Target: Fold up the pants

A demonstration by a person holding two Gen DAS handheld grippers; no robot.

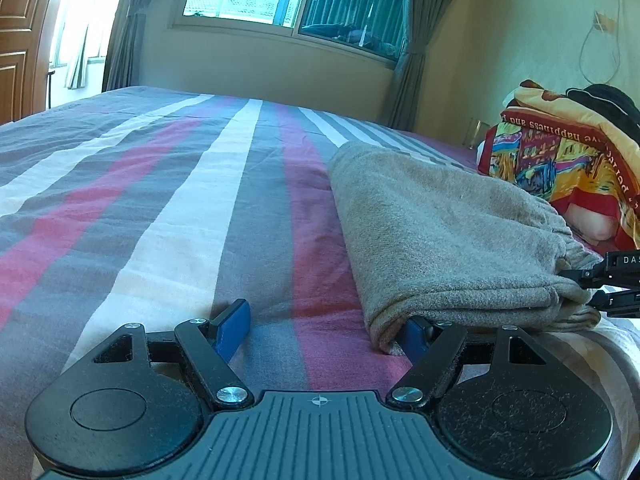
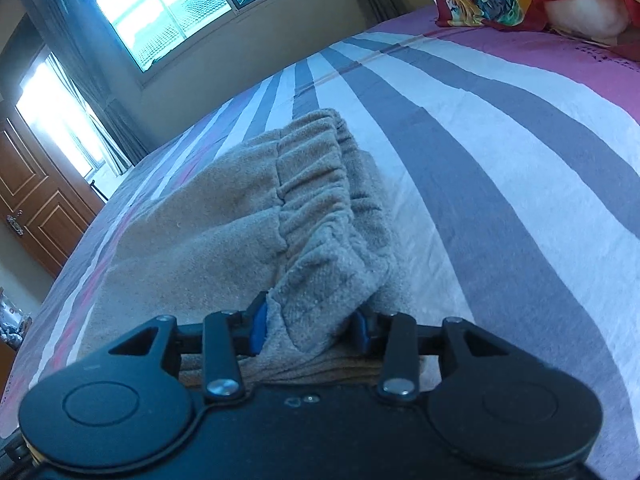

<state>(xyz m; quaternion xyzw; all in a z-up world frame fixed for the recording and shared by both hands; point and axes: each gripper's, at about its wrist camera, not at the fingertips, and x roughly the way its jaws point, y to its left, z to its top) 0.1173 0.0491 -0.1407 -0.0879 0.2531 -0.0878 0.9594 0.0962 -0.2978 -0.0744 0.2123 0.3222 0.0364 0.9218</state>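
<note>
two grippers low at the near edge of one folded pair of pants on the bed

left gripper lies level on the bed, spread wide, its right finger tucked under the fold; right gripper tilts, pinching the gathered waistband. one pair of grey fleece pants, folded flat; one bright blanket beyond.

Two low, close views over bed
</note>
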